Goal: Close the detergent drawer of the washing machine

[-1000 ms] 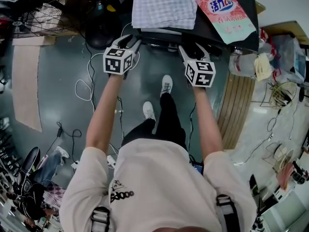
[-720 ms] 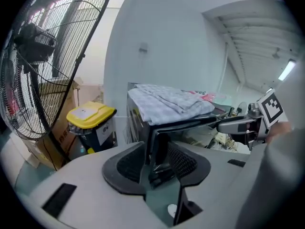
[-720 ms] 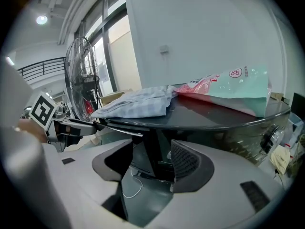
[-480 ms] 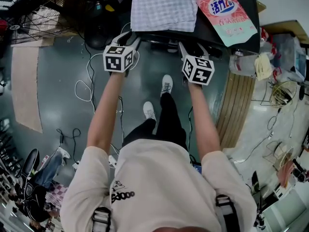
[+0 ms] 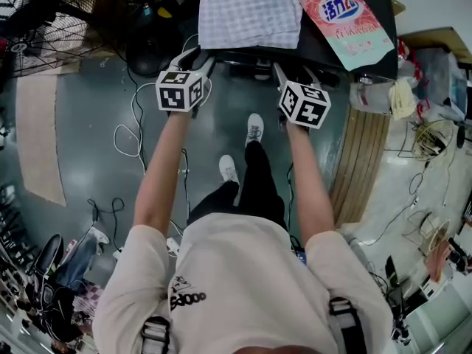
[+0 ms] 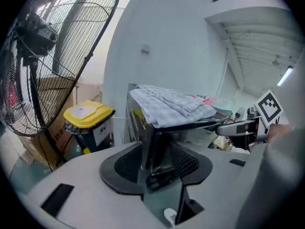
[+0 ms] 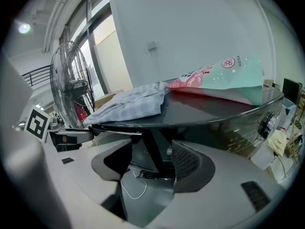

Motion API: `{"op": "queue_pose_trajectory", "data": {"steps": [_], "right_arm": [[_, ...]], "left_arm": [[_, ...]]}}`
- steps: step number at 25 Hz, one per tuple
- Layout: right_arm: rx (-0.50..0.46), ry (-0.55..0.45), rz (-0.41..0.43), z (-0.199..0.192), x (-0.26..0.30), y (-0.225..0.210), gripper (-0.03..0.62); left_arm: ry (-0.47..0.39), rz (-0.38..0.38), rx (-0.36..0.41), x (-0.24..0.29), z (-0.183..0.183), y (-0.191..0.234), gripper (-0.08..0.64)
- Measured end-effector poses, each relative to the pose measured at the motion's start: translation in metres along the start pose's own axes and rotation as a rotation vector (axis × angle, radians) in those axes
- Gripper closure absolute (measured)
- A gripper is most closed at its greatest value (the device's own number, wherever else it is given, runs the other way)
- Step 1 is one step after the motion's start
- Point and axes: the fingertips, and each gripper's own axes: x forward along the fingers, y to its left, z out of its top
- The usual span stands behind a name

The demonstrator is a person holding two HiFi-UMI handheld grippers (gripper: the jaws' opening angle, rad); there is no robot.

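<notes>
The dark washing machine (image 5: 328,46) stands ahead, with a checked cloth (image 5: 251,13) and a pink-and-green detergent pouch (image 5: 343,17) on its top. My left gripper (image 5: 200,59) is at the machine's front left corner, just under the top edge. Its jaws are opening, and a glossy dark front piece (image 6: 159,149), seemingly the detergent drawer, stands between them untouched. My right gripper (image 5: 295,71) hangs open further right at the same front edge. The right gripper view shows only the machine's dark front (image 7: 152,151) between its pads (image 7: 188,161). Whether the drawer sticks out I cannot tell.
A big standing fan (image 5: 66,13) and a yellow-lidded bin (image 6: 88,113) are to the left of the machine. Cables (image 5: 136,135) trail over the grey floor. A slatted wooden board (image 5: 361,161) and clutter lie to the right. The person's feet (image 5: 240,153) are below the grippers.
The right gripper has rolled a little, its marker cube tilting. The left gripper's jaws have spread slightly. Both hands stay at the machine's front edge.
</notes>
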Motion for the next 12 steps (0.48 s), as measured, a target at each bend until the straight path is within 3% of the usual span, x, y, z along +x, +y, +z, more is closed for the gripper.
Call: {"op": "queue_pose_trajectory", "data": {"steps": [12], "right_arm": [[0.034,0.025,-0.050,0.0008,0.0026,-0.0016,0.353]], "left_arm": [[-0.011,0.018,-0.002,0.0030,0.0019,0.0009,0.370]]}}
